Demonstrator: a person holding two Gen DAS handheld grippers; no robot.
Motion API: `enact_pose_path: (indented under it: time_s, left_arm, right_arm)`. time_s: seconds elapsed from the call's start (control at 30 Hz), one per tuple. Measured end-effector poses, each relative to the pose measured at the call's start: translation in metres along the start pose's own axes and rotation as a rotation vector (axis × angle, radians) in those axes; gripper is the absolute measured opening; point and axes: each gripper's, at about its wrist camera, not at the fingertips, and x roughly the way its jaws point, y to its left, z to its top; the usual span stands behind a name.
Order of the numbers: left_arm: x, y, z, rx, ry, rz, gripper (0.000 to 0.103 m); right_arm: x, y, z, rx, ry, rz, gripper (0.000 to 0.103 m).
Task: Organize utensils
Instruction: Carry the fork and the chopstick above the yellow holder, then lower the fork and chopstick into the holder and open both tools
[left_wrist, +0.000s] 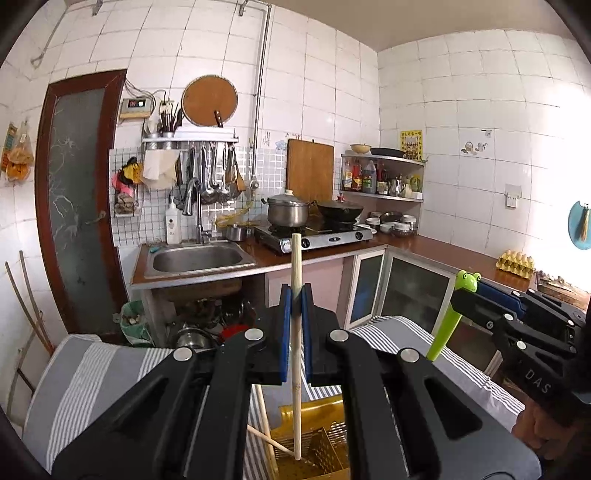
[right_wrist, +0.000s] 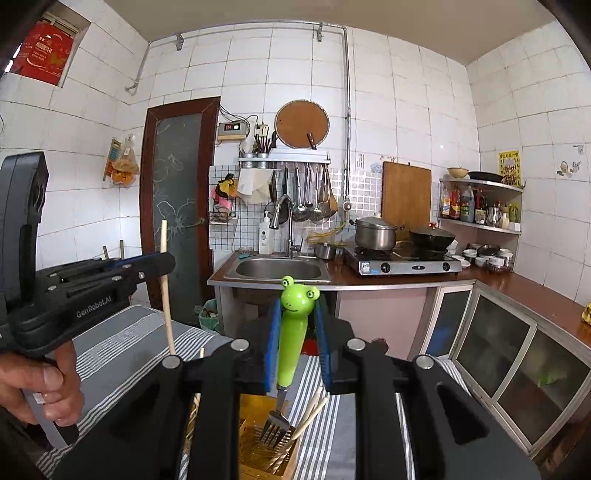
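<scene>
My left gripper (left_wrist: 295, 295) is shut on a pale wooden chopstick (left_wrist: 296, 362), held upright with its lower tip inside a yellow slotted utensil holder (left_wrist: 325, 448). My right gripper (right_wrist: 297, 314) is shut on the green frog-headed handle of a fork (right_wrist: 293, 332). The fork's tines (right_wrist: 273, 428) point down into the same utensil holder (right_wrist: 255, 443), which holds other chopsticks (right_wrist: 306, 421). The right gripper with the frog fork (left_wrist: 448, 317) shows at the right in the left wrist view. The left gripper with its chopstick (right_wrist: 166, 280) shows at the left in the right wrist view.
The holder stands on a surface covered in grey and white striped cloth (left_wrist: 92, 373). Behind are a sink (left_wrist: 199, 258), a gas stove with a pot and a wok (left_wrist: 317, 232), glass-door cabinets (left_wrist: 410, 291) and an egg tray (left_wrist: 515, 262).
</scene>
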Motion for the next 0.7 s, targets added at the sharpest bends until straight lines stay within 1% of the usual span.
enact_pose_path:
  time_s: [0.13,0.2,0.3,0.47,0.5,0.53,0.57,0.6,0.63,0.67,0.7]
  left_arm:
    - [0.01,0.001,-0.01,-0.008,0.009,-0.005,0.004]
    - [0.016,0.0,-0.018,0.005,0.007,0.002,0.004]
    - [0.029,0.002,-0.033,0.004,0.044,0.008,0.004]
    - [0.045,0.005,-0.055,0.004,0.1,0.023,0.004]
    - [0.046,0.005,-0.059,0.006,0.107,0.024,0.004]
    - [0.047,0.005,-0.063,0.007,0.115,0.022,0.005]
    - [0.048,0.005,-0.065,0.012,0.12,0.023,0.008]
    - [0.047,0.006,-0.067,0.021,0.124,0.033,0.017]
    - [0.046,0.007,-0.068,0.02,0.121,0.039,0.024]
    - [0.043,0.009,-0.069,0.014,0.119,0.04,0.028]
    - [0.042,0.01,-0.068,0.01,0.123,0.037,0.039]
  right_arm:
    - [0.011,0.0,-0.007,0.002,0.026,0.009,0.019]
    - [0.016,-0.002,-0.013,0.002,0.039,0.016,0.019]
    - [0.023,-0.001,-0.022,0.002,0.061,0.024,0.019]
    - [0.04,-0.002,-0.041,0.006,0.133,0.046,0.019]
    - [0.041,-0.002,-0.044,0.004,0.139,0.046,0.021]
    - [0.045,-0.003,-0.046,-0.001,0.152,0.047,0.036]
    - [0.044,-0.005,-0.047,0.002,0.147,0.041,0.054]
    - [0.043,-0.006,-0.047,0.006,0.137,0.03,0.057]
    - [0.041,-0.009,-0.046,0.013,0.129,0.019,0.057]
    - [0.039,-0.011,-0.045,0.015,0.13,0.024,0.057]
    - [0.037,-0.012,-0.045,0.017,0.129,0.023,0.058]
